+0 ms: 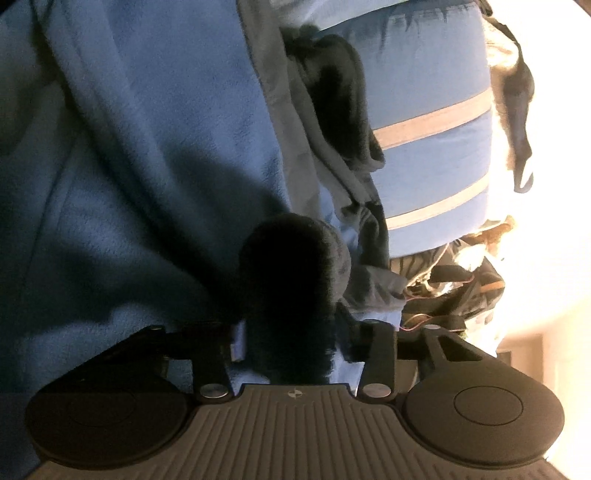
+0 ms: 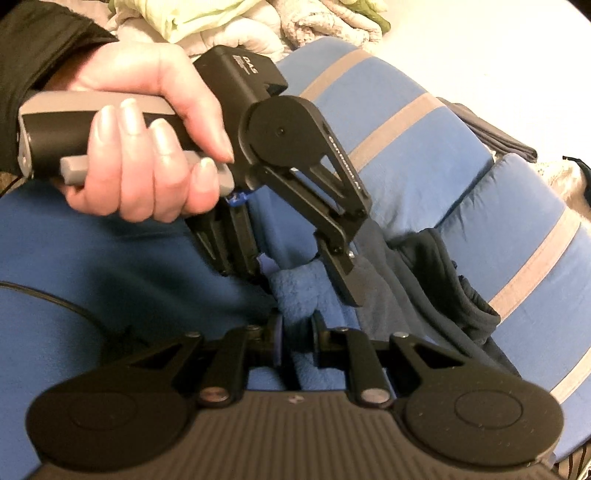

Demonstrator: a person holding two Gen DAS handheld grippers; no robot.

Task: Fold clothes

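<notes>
A blue fleece garment [image 2: 295, 291] is spread under both grippers and fills most of both views. In the right wrist view, a bunched fold of it is clamped between the jaws of the right gripper [image 2: 297, 332], which stand nearly together on the fabric. Just beyond, at 12 o'clock, the left gripper [image 2: 306, 273] is held in a hand [image 2: 147, 140] with a dark sleeve at 10 o'clock; its jaws are partly closed around the same ridge of fleece, though whether the pads press it cannot be told there. In the left wrist view, a dark fuzzy roll of fabric [image 1: 291, 288] is seen clamped between the jaws of the left gripper [image 1: 291, 339].

The garment's dark inner hem [image 2: 454, 280] is seen running from 12 toward 4 o'clock, along the long axis of the blue cushion with grey stripes [image 2: 406, 155] behind it. Other crumpled laundry [image 2: 229, 22] is piled at 12 o'clock. A pale open surface [image 2: 498, 55] is left at 1 to 2 o'clock.
</notes>
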